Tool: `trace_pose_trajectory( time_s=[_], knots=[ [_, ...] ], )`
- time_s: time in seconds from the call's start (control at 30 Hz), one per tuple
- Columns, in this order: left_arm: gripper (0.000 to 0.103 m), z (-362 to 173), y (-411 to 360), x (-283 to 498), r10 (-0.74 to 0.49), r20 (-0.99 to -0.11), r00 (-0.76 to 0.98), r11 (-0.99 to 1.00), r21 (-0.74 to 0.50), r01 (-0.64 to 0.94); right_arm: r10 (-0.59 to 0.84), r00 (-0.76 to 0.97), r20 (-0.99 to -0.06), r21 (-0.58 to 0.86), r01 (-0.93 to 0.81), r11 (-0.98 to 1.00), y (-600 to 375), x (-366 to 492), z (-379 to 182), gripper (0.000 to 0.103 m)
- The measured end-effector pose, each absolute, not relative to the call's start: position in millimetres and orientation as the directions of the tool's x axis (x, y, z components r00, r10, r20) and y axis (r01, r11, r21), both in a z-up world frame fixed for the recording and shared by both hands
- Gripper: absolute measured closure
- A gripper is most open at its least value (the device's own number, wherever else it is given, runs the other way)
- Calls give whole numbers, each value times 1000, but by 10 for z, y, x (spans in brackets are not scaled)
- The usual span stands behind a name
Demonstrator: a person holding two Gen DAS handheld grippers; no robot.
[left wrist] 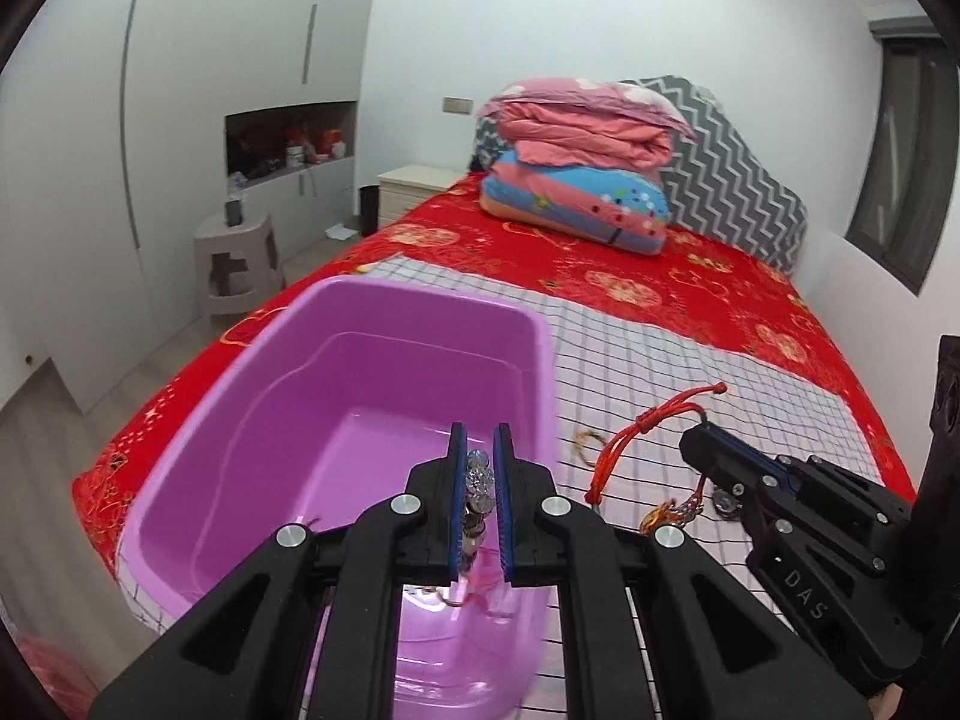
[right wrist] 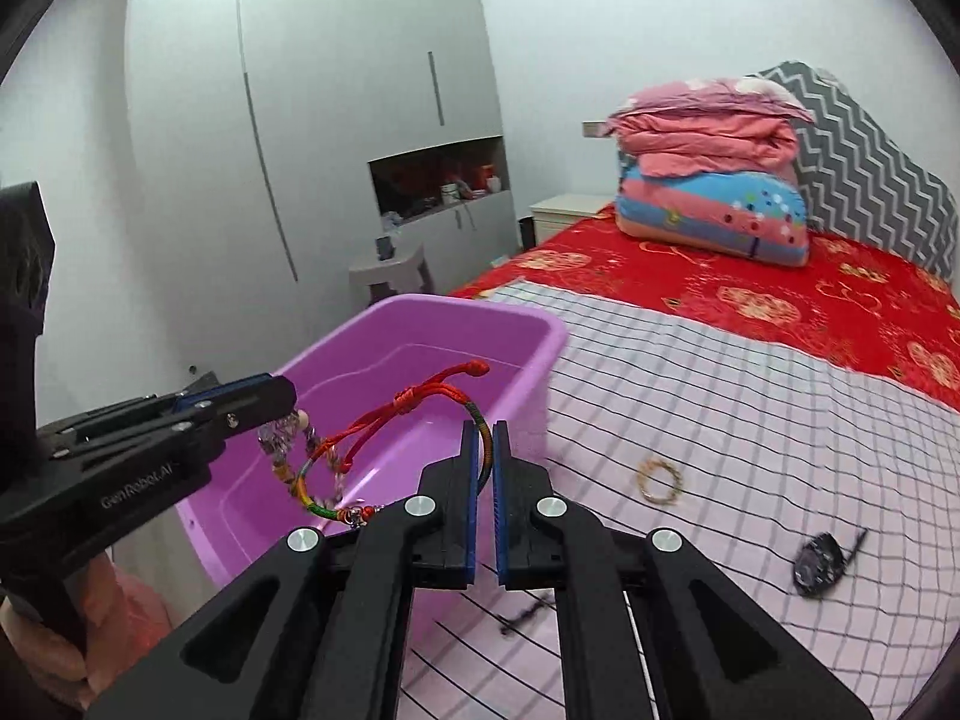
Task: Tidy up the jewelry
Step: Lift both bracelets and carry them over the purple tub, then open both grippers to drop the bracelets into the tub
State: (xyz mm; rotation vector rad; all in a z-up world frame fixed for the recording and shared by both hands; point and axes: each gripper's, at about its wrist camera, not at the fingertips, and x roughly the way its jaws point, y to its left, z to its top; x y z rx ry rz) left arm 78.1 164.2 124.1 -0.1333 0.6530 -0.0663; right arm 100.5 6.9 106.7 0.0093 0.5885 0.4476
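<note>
Purple tub point(left wrist: 372, 360) sits under the left hand-held gripper point(left wrist: 480, 462), clamped on a bead bracelet point(left wrist: 478, 480). Right hand-held gripper point(right wrist: 485, 450) pinches a red cord bracelet point(right wrist: 414, 405) just beside it.

We see a clear bead bracelet point(left wrist: 478, 483) pinched upright over the purple bin point(left wrist: 252, 396); a red cord bracelet point(right wrist: 414, 405) with rainbow weave hangs above the bin's near edge; a gold ring-like bracelet point(right wrist: 660, 479) and a dark piece point(right wrist: 817, 558) lie apart on the checked sheet point(right wrist: 750, 396).
</note>
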Motion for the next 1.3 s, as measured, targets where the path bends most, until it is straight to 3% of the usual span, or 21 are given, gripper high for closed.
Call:
trace_pose_trajectory(
  time_s=[0.33, 0.8, 0.87, 0.9, 0.93, 0.97, 1.13, 1.3],
  knots=[
    [94, 869, 2341, 887, 13, -686, 728, 981, -134, -144, 462, 649, -604, 127, -493, 860, 843, 1371, 939, 99],
    [92, 377, 2635, 1151, 79, -792, 606, 960, -102, -259, 383, 574, -724, 66, -494, 867, 1187, 1678, 572, 95],
    [78, 345, 2655, 1159, 99, -805, 585, 956, -87, -281, 365, 577, -731, 57, -481, 875, 1167, 1702, 562, 76],
    [56, 354, 2658, 1147, 109, -803, 585, 954, -81, -289, 360, 583, -728, 52, -477, 877, 1151, 1703, 567, 63],
    [29, 379, 2666, 1121, 128, -795, 593, 951, -71, -301, 356, 596, -720, 45, -472, 881, 1125, 1688, 587, 61],
    [20, 419, 2675, 1084, 153, -780, 607, 946, -62, -319, 352, 604, -715, 40, -468, 883, 1091, 1678, 609, 61],
    [11, 509, 2708, 1041, 186, -770, 610, 935, -53, -351, 342, 623, -704, 43, -443, 896, 967, 1616, 670, 60],
    [9, 486, 2684, 1036, 180, -786, 591, 931, -57, -360, 350, 625, -698, 55, -440, 896, 890, 1570, 692, 58]
  ],
)
